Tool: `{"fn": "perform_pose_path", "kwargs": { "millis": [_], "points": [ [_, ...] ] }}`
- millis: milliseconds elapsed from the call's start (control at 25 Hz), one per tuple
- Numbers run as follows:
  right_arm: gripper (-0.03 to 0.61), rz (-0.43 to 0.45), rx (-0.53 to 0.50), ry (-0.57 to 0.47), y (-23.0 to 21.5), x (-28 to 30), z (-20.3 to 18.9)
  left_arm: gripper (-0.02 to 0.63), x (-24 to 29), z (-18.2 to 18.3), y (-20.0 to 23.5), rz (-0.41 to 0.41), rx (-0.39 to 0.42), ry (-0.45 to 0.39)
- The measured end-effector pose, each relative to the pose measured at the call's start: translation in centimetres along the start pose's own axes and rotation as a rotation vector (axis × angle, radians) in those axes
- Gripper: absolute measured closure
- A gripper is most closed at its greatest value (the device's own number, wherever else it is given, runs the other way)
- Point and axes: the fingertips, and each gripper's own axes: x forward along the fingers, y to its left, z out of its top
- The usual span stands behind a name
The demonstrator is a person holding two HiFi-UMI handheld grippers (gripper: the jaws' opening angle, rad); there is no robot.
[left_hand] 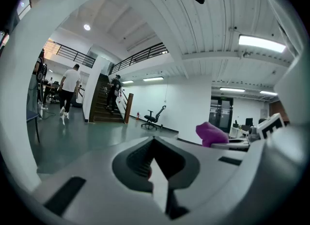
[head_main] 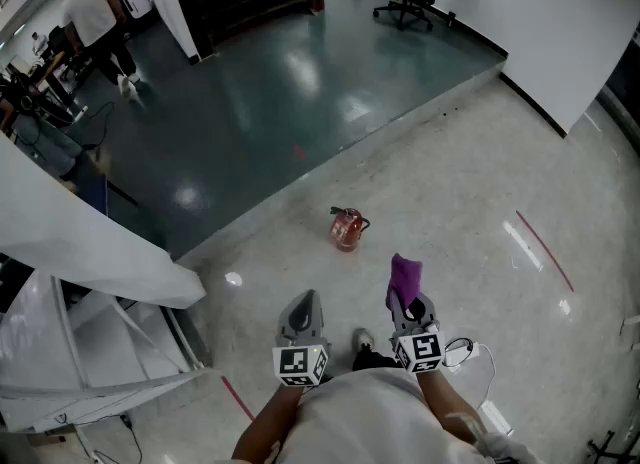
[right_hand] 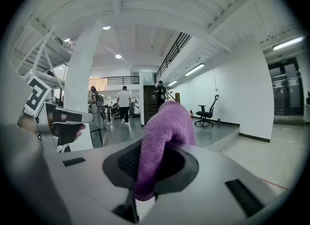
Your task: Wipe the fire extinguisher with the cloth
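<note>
The pale speckled floor (head_main: 480, 182) fills the near part of the scene, with a darker green floor beyond it. The red fire extinguisher (head_main: 346, 229) sits alone on the pale floor, straight ahead of both grippers and well apart from them. Its handle end points away from the person, but I cannot tell whether it stands upright or lies flat. It lies roughly between the two grippers' lines, slightly nearer the left gripper (head_main: 303, 304), whose fingers (left_hand: 133, 163) are pressed together on nothing. The right gripper (head_main: 408, 302) is to the extinguisher's right, and its fingers pinch the purple cloth (head_main: 405, 274), which stands up out of them towards the extinguisher. The coming move looks like a reach forward and slightly left.
</note>
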Motion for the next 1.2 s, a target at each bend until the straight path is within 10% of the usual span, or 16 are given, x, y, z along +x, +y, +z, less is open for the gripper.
{"fn": "perform_pose_path", "kwargs": {
  "millis": [1200],
  "points": [
    [0.523,0.060,0.002,0.019,-6.2,8.9,-3.6,0.609,14.0,-4.0,-2.2,-0.018,0.063,0.041]
  ]
}}
